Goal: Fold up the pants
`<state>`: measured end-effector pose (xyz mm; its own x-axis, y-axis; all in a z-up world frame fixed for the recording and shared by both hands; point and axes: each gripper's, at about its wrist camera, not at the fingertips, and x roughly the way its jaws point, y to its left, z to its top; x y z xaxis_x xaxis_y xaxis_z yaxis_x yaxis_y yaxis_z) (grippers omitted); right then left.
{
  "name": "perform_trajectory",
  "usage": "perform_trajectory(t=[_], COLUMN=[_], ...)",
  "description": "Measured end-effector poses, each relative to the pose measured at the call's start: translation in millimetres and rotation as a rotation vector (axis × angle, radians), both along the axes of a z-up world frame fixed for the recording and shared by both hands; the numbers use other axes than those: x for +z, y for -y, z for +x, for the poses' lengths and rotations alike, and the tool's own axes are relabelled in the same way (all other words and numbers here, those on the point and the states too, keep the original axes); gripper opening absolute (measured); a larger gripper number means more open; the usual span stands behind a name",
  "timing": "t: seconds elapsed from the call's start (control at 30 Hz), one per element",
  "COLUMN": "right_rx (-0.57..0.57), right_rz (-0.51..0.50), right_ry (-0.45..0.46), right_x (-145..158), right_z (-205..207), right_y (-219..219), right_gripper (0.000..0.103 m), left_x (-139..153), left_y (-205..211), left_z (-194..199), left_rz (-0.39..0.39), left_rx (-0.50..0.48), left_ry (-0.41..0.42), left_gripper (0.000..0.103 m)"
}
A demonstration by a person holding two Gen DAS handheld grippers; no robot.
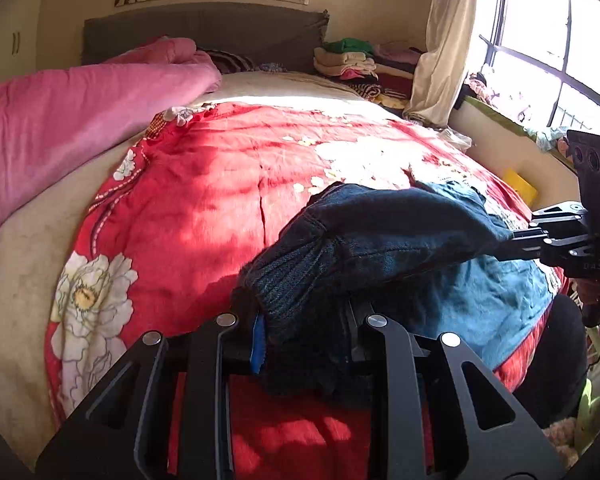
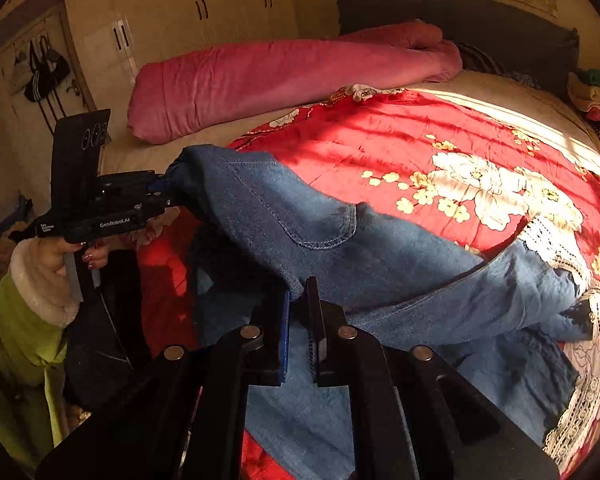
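Left wrist view: I see my left tool [image 1: 300,344] low in the picture, its jaws closed on a bunched dark end of the blue denim pants [image 1: 380,240]; a blue pad [image 1: 257,340] shows at the left jaw, pressed against the cloth. The pants are lifted in a span from this tool across to the right tool [image 1: 512,242], which comes in from the right edge and pinches the other end of the raised fold. Below the span, more denim lies on the red floral quilt [image 1: 204,192] that covers the bed. A rolled pink blanket [image 1: 60,120] lies along the far left of the bed. A pile of folded clothes [image 1: 352,64] sits near the headboard, beside a cream curtain [image 1: 440,48] and the bright window.

Right wrist view: the right tool [image 2: 298,320] is shut tight on a denim edge, cloth pinched between the pads. The pants [image 2: 320,224] stretch up and left to the left tool [image 2: 168,192], gripped on the waist end. A hand [image 2: 68,252] holds that tool's handle, with a white fleece cuff and green sleeve [image 2: 16,340] behind it. The legs trail right over the quilt [image 2: 380,152], ending in a lace-trimmed hem [image 2: 580,312]. The pink blanket [image 2: 280,76] lies behind, with wardrobe doors [image 2: 200,12] on the back wall.
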<state>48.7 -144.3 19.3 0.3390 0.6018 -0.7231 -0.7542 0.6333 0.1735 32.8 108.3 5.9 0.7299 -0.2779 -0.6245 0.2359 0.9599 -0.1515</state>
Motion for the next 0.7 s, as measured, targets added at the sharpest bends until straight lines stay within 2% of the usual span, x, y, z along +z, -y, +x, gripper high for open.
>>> perform_trajectory(t=[0.27, 0.37, 0.5, 0.63, 0.7], right_rx=[-0.007, -0.004, -0.014, -0.007, -0.002], right_rz=[-0.025, -0.047, -0.025, -0.017, -0.024], right_ry=[-0.114, -0.112, -0.128, -0.127, -0.123], right_x=[-47.4, -57.9, -61.3, -61.8, -62.6], right_z=[-30.0, -35.1, -34.1, -38.1, -38.9], right_y=[-5.4, -9.7, -10.6, -13.0, -15.7], right_gripper=[0.007, 0.007, 0.009, 0.010, 0.010], left_x=[-19.7, -18.6, -6.0, 20.8, 35.8], left_y=[-1.5, -5.3, -14.1, -11.3, -2.5], left_z=[-15.1, -21.5, -34.8, -50.0, -50.6], left_rz=[0.035, 0.016, -0.018, -0.051, -0.101], left_rx=[0.043, 0.063, 0.115, 0.138, 0.112], left_ry=[-0.105, -0.120, -0.116, -0.053, -0.013], left_gripper=[0.023, 0.028, 0.032, 0.033, 0.039])
